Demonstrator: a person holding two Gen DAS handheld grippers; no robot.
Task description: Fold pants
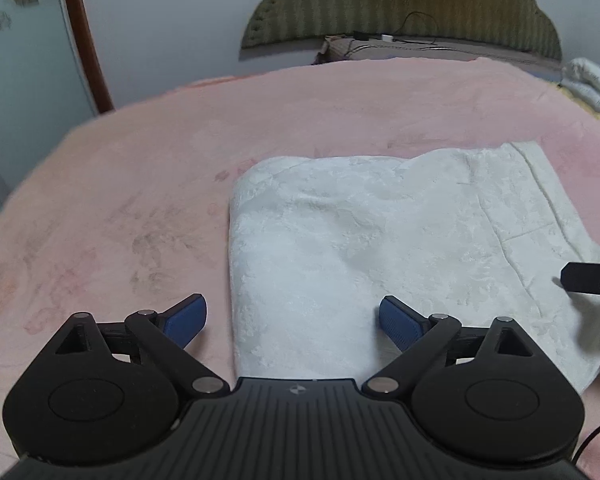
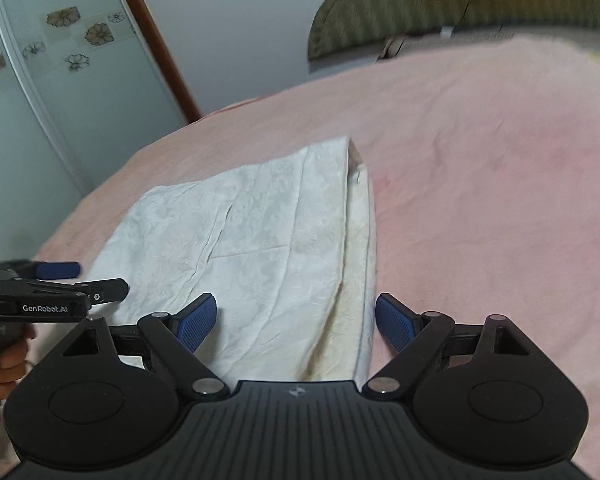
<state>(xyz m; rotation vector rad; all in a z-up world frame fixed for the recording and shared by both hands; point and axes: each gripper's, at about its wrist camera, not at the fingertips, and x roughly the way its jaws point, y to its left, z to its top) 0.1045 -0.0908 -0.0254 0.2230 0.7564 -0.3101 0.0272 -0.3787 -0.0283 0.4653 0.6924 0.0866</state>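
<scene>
The white, faintly patterned pants, folded into a flat, roughly rectangular bundle, lie on the pink fleecy blanket that covers the bed. In the left wrist view the black left gripper with blue ribbed pads sits low over the near edge of the bundle, its two fingers spread wide apart with nothing between them; the left pad is over bare blanket just beside the bundle's rounded left fold, the right pad over the white cloth. At the right edge of that view a black fingertip of the other tool pokes in above the cloth. In the right wrist view the black right gripper with blue ribbed pads is likewise spread wide and holds nothing, straddling the bundle's right side, where a creamier under-layer shows along the edge; its right pad is over pink blanket. The left gripper appears there at the far left, held by a person's hand, close to the bundle's left side, though whether it touches the cloth cannot be told from this angle. Behind the bed stand an olive-green striped padded headboard, a pale wall and a frosted glass door with flower prints in a brown wooden frame.
</scene>
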